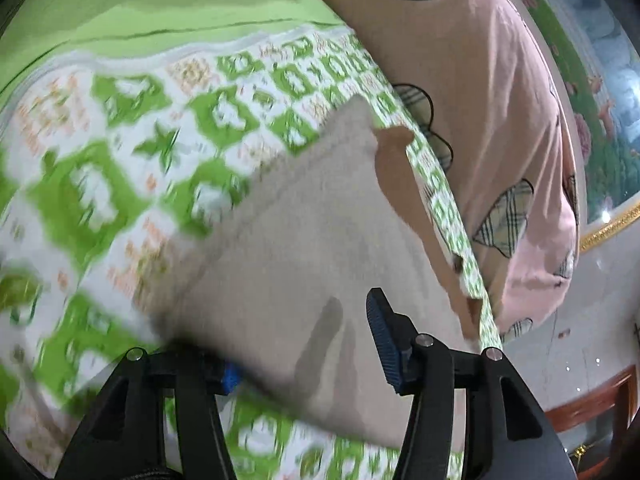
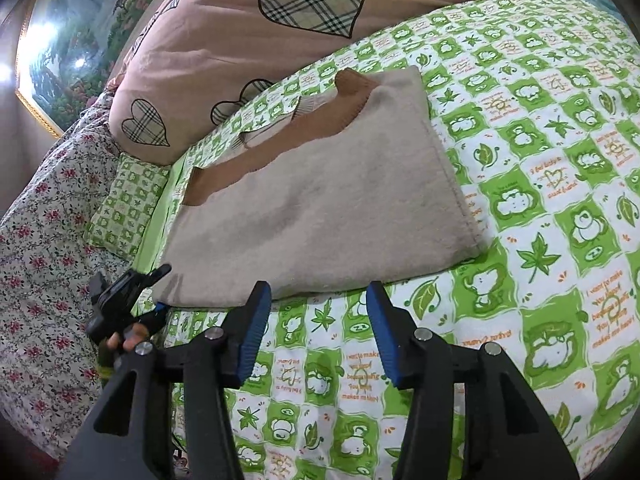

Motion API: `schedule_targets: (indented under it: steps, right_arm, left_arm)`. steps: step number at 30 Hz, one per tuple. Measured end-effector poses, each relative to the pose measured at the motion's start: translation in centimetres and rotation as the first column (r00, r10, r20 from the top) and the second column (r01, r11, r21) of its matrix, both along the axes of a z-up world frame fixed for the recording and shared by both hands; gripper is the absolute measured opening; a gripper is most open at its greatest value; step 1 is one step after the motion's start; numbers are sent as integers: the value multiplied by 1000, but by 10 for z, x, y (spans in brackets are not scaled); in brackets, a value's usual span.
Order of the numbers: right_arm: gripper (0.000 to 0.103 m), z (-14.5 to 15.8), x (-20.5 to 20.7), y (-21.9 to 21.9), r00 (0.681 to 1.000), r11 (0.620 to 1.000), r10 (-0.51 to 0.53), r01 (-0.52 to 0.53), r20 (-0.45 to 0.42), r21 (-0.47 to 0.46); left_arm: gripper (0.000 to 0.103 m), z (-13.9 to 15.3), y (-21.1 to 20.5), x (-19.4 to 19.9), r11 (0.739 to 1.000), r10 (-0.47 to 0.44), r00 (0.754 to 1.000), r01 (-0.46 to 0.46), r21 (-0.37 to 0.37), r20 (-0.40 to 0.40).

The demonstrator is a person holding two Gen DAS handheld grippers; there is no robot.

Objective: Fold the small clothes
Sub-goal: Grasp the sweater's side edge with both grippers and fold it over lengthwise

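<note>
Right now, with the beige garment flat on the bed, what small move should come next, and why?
Probably bring the right gripper forward to the garment's near edge and close on it. Its jaws are open and empty just short of that hem, while the left gripper is already at the near left corner, so both near corners could then lift together for a fold toward the brown-trimmed end.

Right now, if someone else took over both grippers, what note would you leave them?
Left gripper: at the near left corner of the beige sweater; jaws apart around the cloth, grip unclear.
Right gripper: open, empty, just short of the near edge.
The sweater lies flat on the green bedsheet beside the pink pillow.
Done: it looks partly folded.
Left: finish folding.
</note>
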State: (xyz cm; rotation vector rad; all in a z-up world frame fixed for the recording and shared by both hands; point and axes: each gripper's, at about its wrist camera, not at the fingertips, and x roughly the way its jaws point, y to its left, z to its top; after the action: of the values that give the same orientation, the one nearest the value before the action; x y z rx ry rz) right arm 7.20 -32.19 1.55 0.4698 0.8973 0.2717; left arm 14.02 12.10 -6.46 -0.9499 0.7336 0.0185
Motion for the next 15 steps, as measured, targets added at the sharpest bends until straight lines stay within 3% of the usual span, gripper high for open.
schedule_targets:
  steps: [2,3,6,9,12,15]
  right_arm:
    - [51,-1,3,-1,1000,1000,-2,2,-2,4]
    - [51,-2,4,-2,1000,1000,-4,4,-5,8]
    - [51,-6,14,-6,1000,1000,4,-4,-17,18]
    - [51,-6,24,-9,1000,999,19,-19,-21,37]
    - [51,-3,36,-16,1000,997,24,-24,-9,72]
    - [51,0,54,-26,999,991,32,-31,-9,133]
  left_arm:
    - [35,4,-1,9,999,7,1000,-6,40,-3]
    - [15,7,-2,13,998,2,1000,-1,63,-5]
    - [10,24,-14,17,991,-24,999,19,135,40]
    - [9,57,-46,16,964,-118,986,85,253,118]
    - [9,87,-96,20,921,-270,946,199,335,180]
    - [9,94,-148,25,864,-408,896,316,393,177]
